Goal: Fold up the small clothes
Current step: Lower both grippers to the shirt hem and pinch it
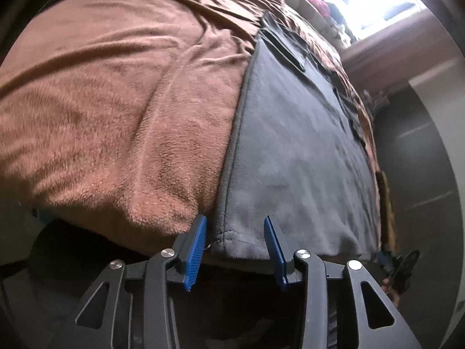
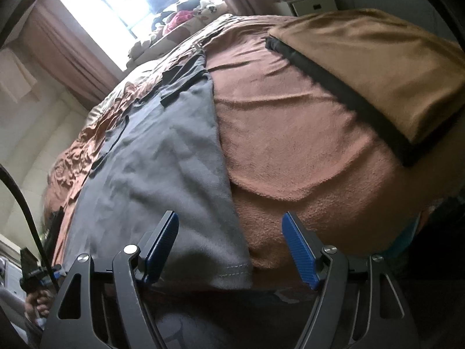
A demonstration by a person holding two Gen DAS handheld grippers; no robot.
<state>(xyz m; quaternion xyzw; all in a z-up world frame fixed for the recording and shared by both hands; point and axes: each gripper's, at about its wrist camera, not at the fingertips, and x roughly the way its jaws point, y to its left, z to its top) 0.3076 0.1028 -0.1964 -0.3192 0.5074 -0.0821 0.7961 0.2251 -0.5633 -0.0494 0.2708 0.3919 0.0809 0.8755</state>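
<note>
Your left gripper (image 1: 235, 247) stands open, nothing held, its fingers straddling the near left corner of the grey shirt (image 1: 296, 157). Your right gripper (image 2: 229, 247) gapes wide and empty at the shirt's near right corner (image 2: 232, 270). The shirt lies flat on the bed's brown blanket (image 1: 116, 110), a tan cushion (image 2: 377, 78) well beyond its right side.

A: How many garments on the bed?
B: One grey garment (image 1: 293, 157), on one brown blanket (image 1: 116, 93).
A: Pillows?
B: One tan pillow (image 2: 377, 75).
A: Grippers?
B: Two: a left gripper (image 1: 235, 232) and a right gripper (image 2: 229, 232), each with two blue pads.
</note>
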